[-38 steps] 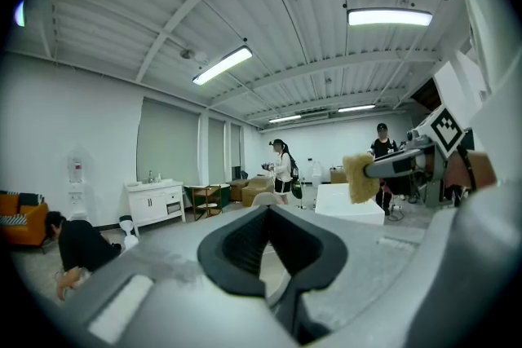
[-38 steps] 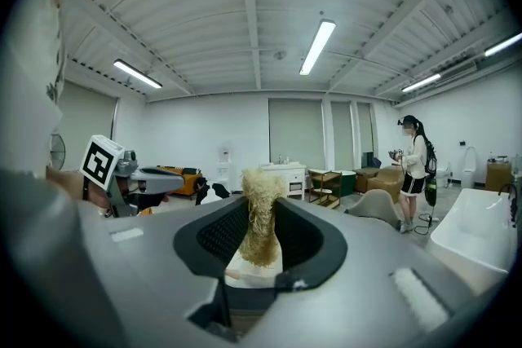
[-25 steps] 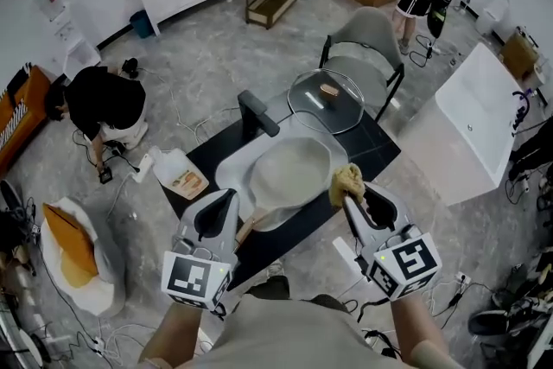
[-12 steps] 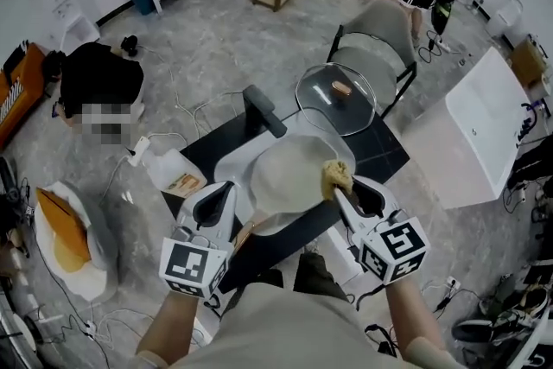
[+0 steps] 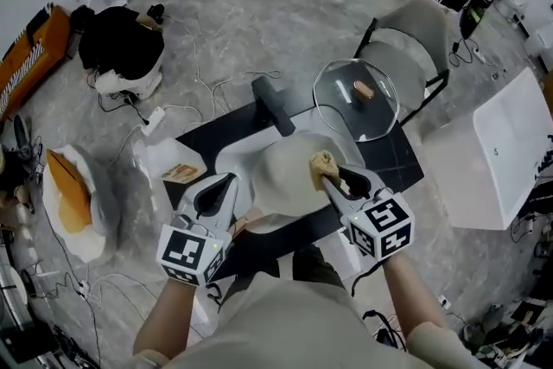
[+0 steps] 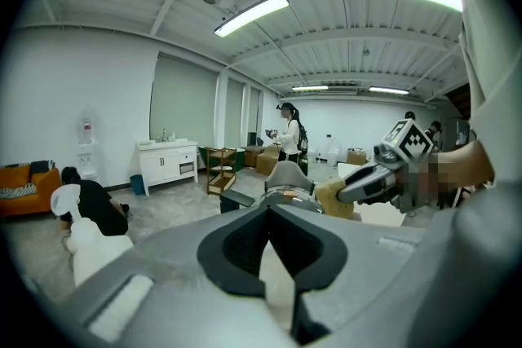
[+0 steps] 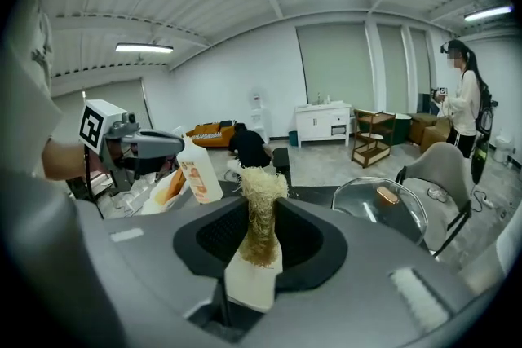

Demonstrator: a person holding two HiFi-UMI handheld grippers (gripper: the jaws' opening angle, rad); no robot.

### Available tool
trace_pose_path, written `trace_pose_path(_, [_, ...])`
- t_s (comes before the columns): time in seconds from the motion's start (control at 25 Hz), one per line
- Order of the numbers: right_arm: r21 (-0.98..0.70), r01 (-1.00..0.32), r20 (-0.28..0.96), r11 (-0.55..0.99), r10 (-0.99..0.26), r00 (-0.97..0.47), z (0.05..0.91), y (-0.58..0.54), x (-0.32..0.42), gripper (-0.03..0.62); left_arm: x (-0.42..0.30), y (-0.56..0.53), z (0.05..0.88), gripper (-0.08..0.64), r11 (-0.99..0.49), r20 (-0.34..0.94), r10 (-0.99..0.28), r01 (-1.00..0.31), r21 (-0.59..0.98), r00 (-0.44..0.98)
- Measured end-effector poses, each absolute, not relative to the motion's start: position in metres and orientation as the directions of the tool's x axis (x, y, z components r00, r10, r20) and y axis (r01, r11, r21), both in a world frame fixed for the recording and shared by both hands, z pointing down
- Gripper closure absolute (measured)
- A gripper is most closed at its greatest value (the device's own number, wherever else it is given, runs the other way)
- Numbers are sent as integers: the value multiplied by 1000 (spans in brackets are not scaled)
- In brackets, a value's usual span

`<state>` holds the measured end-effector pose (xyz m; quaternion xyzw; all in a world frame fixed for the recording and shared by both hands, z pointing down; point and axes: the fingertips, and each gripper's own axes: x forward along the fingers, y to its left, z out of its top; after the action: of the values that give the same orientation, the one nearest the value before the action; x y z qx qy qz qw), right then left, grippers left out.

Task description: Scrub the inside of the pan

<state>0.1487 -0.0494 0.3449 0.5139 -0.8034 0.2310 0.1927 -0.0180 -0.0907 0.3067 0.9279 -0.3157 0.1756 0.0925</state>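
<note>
Straw-coloured fibrous scrubber (image 7: 261, 208) clamped upright between the jaws of the right gripper (image 5: 332, 179), closed tight on it. Held over the right part of the round cream-coloured pan (image 5: 285, 177), inside its rim; contact with the surface not readable. Pan set on a pale tray (image 5: 232, 170) on the black tabletop (image 5: 203, 144). Left gripper (image 5: 226, 184) fully closed, nothing clearly between its jaws, just beside the pan's brown handle (image 5: 240, 225) at the near left edge. Round glass lid (image 5: 356, 95) lay behind the pan, on the same tabletop.
</note>
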Motion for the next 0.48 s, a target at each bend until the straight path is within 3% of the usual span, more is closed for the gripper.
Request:
trace_pose_path(0.16, [-200, -867, 597, 456, -646, -477, 371, -64, 150, 485, -13, -97, 323, 547, -755, 428, -575, -654, 52, 697])
trace_pose_path(0.48, [-251, -738, 689, 627, -419, -591, 430, -77, 136, 485, -10, -93, 384, 447, -751, 578, -512, -658, 57, 635])
